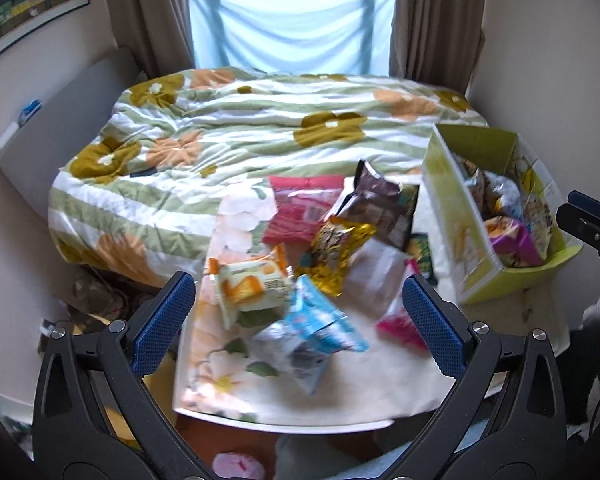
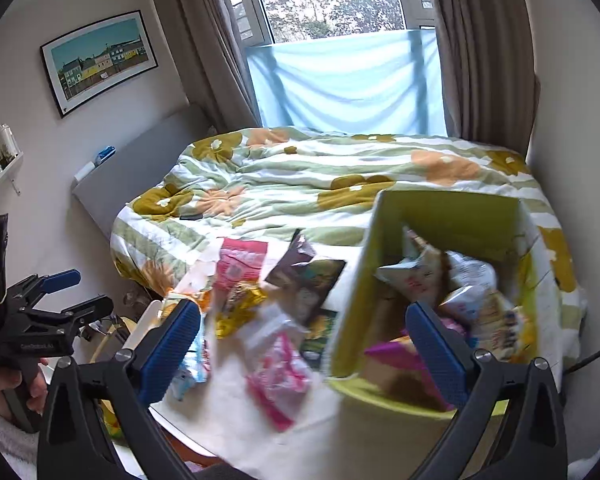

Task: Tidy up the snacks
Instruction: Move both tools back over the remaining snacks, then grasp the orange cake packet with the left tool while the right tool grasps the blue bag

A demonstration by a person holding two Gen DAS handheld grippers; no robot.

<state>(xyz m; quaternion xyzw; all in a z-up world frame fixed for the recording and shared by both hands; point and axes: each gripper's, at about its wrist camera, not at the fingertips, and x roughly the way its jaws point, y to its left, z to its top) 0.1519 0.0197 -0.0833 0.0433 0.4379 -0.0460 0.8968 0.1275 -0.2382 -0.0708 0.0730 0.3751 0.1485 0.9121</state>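
- The left gripper [image 1: 298,322] hangs with its blue-padded fingers [image 1: 162,322] spread wide and nothing between them.
- Just ahead of and between those fingers lies a loose heap of snack packets on the surface [image 1: 380,392], which is covered by a pale floral cloth.
- Nearest the left finger sits an orange-and-white packet [image 1: 252,284]; a light blue packet [image 1: 320,320] lies between the two fingers, with a silvery one [image 1: 284,344] against it.
- Further ahead are a gold packet [image 1: 340,248], a red packet [image 1: 304,208] and a dark brown packet [image 1: 380,200] tilted up against the others.
- A clear bag [image 1: 376,276] and a pink packet [image 1: 400,320] lie close to the right finger of this gripper.
- A green box [image 1: 460,216] stands ahead and to the right of the left gripper, open at the top and already holding several packets, a purple one [image 1: 516,240] among them.
- The right gripper [image 2: 304,344] is also wide open and empty; its right finger [image 2: 436,352] sits in front of the box's near wall, its left finger [image 2: 172,348] over the heap's edge.
- In the right wrist view the box [image 2: 352,300] holds pale crinkled packets [image 2: 424,276], blurred by motion.
- A hand [image 2: 8,388] grips the left gripper's handle at that view's left edge.
- Beyond the surface lies a bed [image 1: 240,128] with a flowered quilt.
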